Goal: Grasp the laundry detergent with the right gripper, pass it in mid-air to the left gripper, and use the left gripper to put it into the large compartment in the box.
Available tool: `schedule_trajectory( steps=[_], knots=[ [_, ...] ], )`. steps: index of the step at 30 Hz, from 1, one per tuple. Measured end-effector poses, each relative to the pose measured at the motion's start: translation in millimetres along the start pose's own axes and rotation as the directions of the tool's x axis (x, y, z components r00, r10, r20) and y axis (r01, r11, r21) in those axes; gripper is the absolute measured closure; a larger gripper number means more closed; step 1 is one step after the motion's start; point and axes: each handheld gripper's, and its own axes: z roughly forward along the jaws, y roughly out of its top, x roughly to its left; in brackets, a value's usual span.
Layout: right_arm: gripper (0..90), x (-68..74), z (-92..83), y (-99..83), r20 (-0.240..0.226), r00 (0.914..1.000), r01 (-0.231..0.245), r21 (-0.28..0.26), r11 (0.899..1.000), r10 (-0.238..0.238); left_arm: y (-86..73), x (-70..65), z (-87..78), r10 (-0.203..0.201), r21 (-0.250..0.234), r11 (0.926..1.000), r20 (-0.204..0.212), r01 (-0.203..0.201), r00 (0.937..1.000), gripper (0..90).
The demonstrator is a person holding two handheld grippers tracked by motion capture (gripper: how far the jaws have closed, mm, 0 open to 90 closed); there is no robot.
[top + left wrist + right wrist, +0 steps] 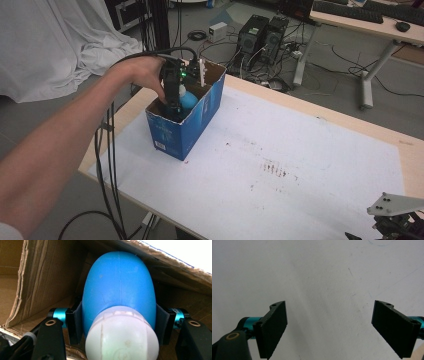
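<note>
We see the left gripper (pixel 117 322) clamped on a blue bottle (pixel 120 290) inside the box (pixel 192 125) at the tabletop's (pixel 300 150) left end. The bottle stands roughly upright, white cap (pixel 122 337) up, long axis vertical. The right gripper (pixel 329 325) gapes wide, empty, over the tabletop.

Soft, even room light falls on the white tabletop (pixel 300 145), with faint shadows and no hard glare. The high view is slightly grainy and low in detail. In the left gripper view the box's (pixel 37 277) inside is dim, and the blue bottle (pixel 120 287) close to the lens looks soft. The right gripper view is bright and washed out.
</note>
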Motion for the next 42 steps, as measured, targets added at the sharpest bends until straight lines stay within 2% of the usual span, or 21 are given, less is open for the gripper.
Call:
schedule_trajectory(
  steps=[13, 23, 31, 42],
  knots=[
    [12.6, 2.0, 1.4, -1.3, -0.001, 1.0, -0.004, -0.004, 1.0, 0.004, -0.3, -3.5, 0.2, 0.008, 0.007, 0.9999, -0.014, -0.008, 0.9999, 37.8],
    [12.6, 5.3, 3.7, -1.4, -0.006, 1.0, -0.002, -0.003, 1.0, 0.002, -0.4, -1.1, 0.1, -0.008, 0.006, 1.0, 0.0, 0.008, 1.0, 37.4],
    [12.6, 6.3, 4.1, -2.0, -0.006, 1.0, 0.0, -0.001, 1.0, 0.0, 0.6, 0.2, -0.1, -0.024, -0.001, 0.9997, -0.015, 0.024, 0.9996, 30.1],
    [12.6, 7.4, 5.9, -2.3, -0.01, 1.0, 0.0, 0.001, 1.0, 0.0, 1.5, 3.8, -15.7, -0.043, -0.017, 0.999, -0.045, 0.042, 0.9981, 28.0]
  ],
)
